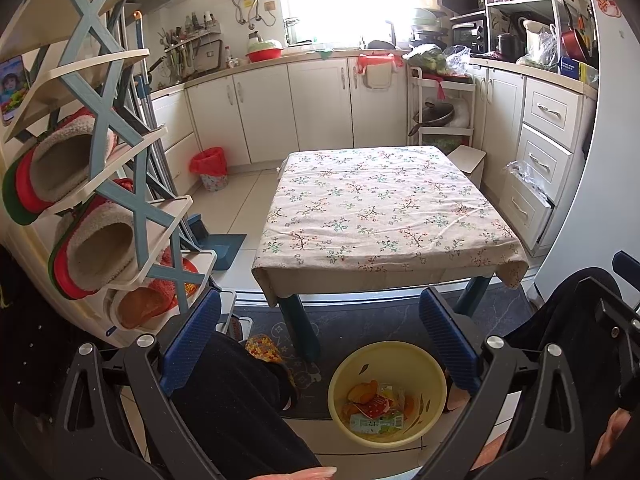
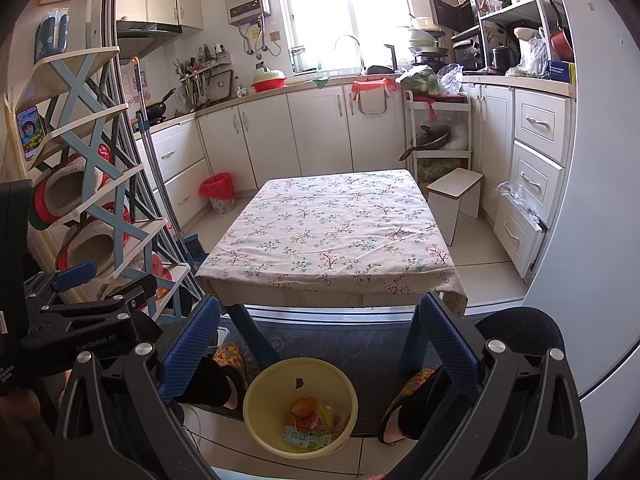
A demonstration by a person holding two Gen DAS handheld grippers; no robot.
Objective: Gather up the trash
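Left wrist view: left gripper (image 1: 320, 336) spread wide, holding nothing.
Right gripper (image 2: 320, 336): likewise agape, empty.
Yellow bin (image 1: 434, 376): on floor by table (image 1: 384, 208) near edge, wrappers (image 1: 376, 408) inside.

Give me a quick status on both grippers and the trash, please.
Left gripper open, empty. Right gripper open, empty. Trash in yellow basin on floor; table bare. Nothing in the way.

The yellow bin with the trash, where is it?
The yellow bin sits on the floor, low in both views, in front of the table and between the person's feet.
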